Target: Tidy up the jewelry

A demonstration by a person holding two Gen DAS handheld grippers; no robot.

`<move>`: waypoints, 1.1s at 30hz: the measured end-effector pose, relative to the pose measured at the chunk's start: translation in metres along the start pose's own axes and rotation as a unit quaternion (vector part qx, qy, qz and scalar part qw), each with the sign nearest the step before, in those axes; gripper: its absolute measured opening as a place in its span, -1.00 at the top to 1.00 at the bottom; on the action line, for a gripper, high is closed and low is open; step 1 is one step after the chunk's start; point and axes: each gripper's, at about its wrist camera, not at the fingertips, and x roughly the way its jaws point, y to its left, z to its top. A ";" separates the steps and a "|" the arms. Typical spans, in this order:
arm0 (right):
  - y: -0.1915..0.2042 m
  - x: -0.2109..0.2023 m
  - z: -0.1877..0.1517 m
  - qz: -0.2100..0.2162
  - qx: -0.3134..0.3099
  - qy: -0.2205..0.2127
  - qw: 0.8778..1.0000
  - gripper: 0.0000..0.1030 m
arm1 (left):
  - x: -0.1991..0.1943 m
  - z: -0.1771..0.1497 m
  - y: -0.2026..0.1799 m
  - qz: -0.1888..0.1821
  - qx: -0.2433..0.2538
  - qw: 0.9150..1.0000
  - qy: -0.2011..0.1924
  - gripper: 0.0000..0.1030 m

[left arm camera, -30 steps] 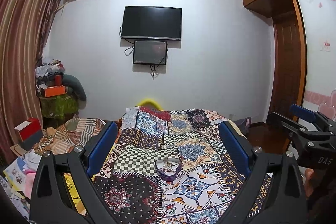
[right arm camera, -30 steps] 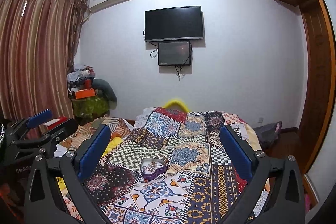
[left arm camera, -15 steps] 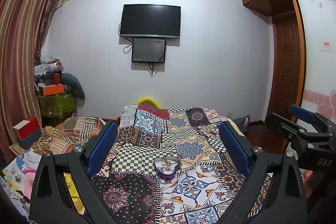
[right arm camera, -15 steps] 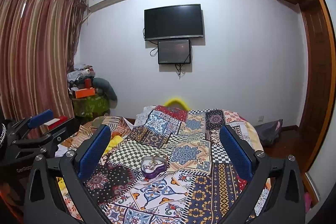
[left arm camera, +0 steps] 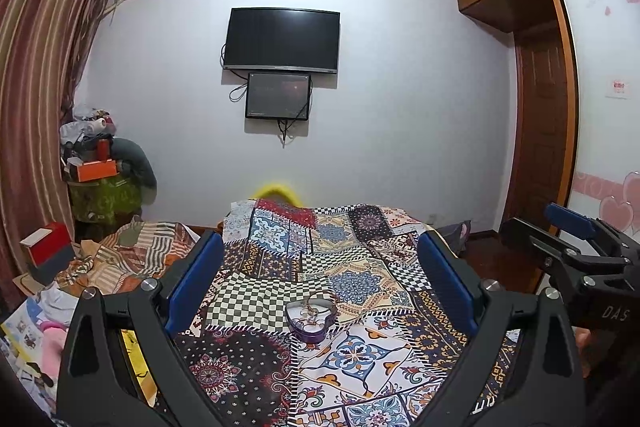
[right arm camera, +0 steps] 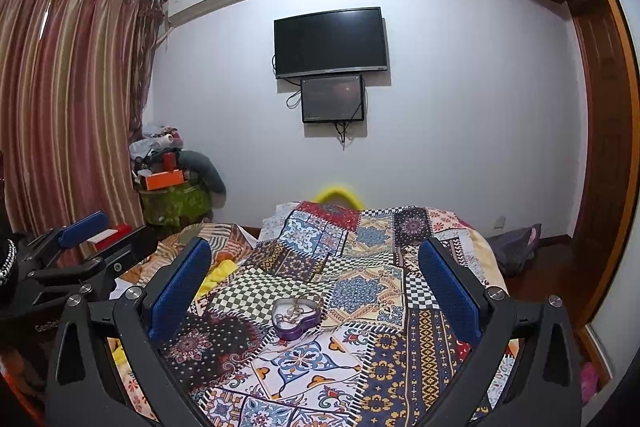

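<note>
Both claws up off the bed & level, pointing fwd. My left gripper (left arm camera: pixel 320 271) is spread wide w/ nothing in it, and my right gripper (right arm camera: pixel 314 275) is the same: wide, empty. The heart-shaped tin (left arm camera: pixel 310 319) sits on the patchwork quilt (left arm camera: pixel 360 347), lid off or lidless, ahead of and below both claws: just left of centre betw. my left fingers, and in the right view (right arm camera: pixel 297 317) also left of centre, nearer my left finger than my right. Jewelry (left arm camera: pixel 309 311) is in the tin, thin gold-ish chain bits piled together; can't tell pieces apart at this range. No loose pieces that I can make out on the quilt near the tin, though the busy print could hide small ones. I reckon I'm holding wide & back so both cams frame the tin w/o crowding it. Scene fits either jewelry already gathered into the tin, or jewelry waiting in it to be sorted out. Right claw shows at far right of my left view (left arm camera: pixel 580 251).
</note>
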 end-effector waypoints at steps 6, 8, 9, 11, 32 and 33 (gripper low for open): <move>0.000 -0.001 -0.001 -0.001 0.001 0.000 1.000 -1.00 | 0.001 0.002 0.000 -0.004 -0.004 1.000 0.002 -0.90; 0.001 -0.001 -0.001 -0.002 0.000 0.000 1.000 -1.00 | 0.001 0.002 0.000 -0.006 -0.005 1.000 0.003 -0.90; 0.001 -0.001 -0.001 -0.003 0.000 0.000 1.000 -1.00 | 0.002 0.001 -0.001 -0.006 -0.005 1.000 0.003 -0.90; 0.001 -0.001 -0.001 -0.004 0.000 -0.001 1.000 -1.00 | 0.003 0.002 -0.001 -0.008 -0.004 1.000 0.004 -0.90; -0.001 0.000 -0.002 -0.010 0.005 0.002 1.000 -1.00 | 0.004 -0.001 -0.005 -0.021 0.002 1.000 0.012 -0.97; -0.002 0.000 -0.003 -0.010 0.006 0.003 1.000 -1.00 | 0.004 -0.001 -0.005 -0.020 0.003 1.000 0.012 -0.97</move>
